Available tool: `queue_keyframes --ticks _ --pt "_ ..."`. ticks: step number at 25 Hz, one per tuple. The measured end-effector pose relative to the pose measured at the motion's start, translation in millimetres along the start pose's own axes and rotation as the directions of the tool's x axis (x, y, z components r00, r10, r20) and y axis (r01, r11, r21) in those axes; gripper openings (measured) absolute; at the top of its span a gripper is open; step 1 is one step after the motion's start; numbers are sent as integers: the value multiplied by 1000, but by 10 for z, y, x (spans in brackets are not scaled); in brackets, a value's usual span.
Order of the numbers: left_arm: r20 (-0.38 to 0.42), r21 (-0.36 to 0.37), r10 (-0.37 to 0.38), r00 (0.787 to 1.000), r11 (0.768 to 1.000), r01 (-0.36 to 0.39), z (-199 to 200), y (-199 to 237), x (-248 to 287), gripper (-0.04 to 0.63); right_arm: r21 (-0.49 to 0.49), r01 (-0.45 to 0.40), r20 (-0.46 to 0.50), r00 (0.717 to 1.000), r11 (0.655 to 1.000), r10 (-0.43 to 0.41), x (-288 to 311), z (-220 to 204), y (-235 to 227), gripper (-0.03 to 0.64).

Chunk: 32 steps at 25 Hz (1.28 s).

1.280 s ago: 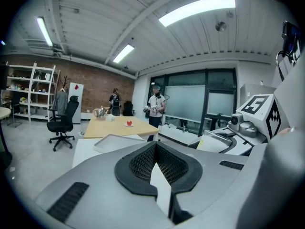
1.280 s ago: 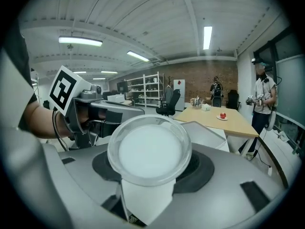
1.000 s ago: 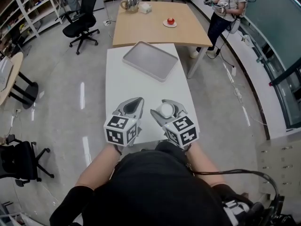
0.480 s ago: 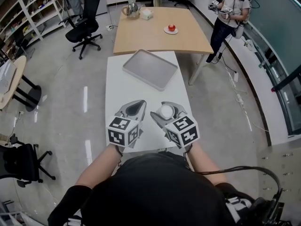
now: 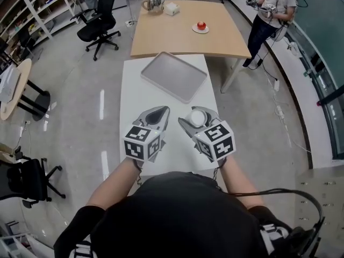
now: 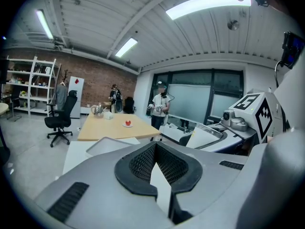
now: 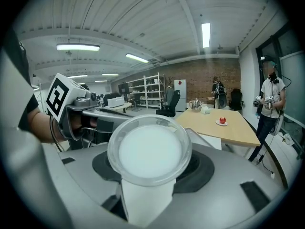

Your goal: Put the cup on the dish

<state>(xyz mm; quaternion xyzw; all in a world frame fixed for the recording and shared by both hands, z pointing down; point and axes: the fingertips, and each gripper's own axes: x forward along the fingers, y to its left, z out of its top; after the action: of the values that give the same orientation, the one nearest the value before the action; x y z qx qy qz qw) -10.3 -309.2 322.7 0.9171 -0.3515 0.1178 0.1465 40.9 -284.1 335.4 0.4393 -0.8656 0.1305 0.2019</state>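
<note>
White tabletop fills the middle of the head view, and the grey tray, which I take for the dish, lies at its far end. Compared with a second ago, both grippers have edged forward and the gap to the tray has narrowed. The cup is still well short of it, held over the near half of the table by the right gripper. The left gripper rides just beside it. By my reading the carry has begun and the placing is not yet done.

In the left gripper view the jaws meet at their tips with nothing between them. Only table shows through the loop of the pads.

In the right gripper view the cup is clamped between the jaws, its round, clear-rimmed end facing the camera.
</note>
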Motion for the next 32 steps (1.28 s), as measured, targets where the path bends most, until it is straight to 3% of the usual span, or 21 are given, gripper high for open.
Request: queue_keyframes --ticks 16,26,32 --pt "-11 -54 118 993 992 -118 238 630 994 8 -17 -53 -5 999 998 53 730 235 -1003 252" --pt "-12 -75 236 972 969 -236 205 868 1523 8 -38 -115 1 993 993 116 1133 233 -1573 252" --pt "-9 -105 238 971 966 -238 147 1074 1762 8 -29 -113 0 994 993 113 1399 207 -1752 252"
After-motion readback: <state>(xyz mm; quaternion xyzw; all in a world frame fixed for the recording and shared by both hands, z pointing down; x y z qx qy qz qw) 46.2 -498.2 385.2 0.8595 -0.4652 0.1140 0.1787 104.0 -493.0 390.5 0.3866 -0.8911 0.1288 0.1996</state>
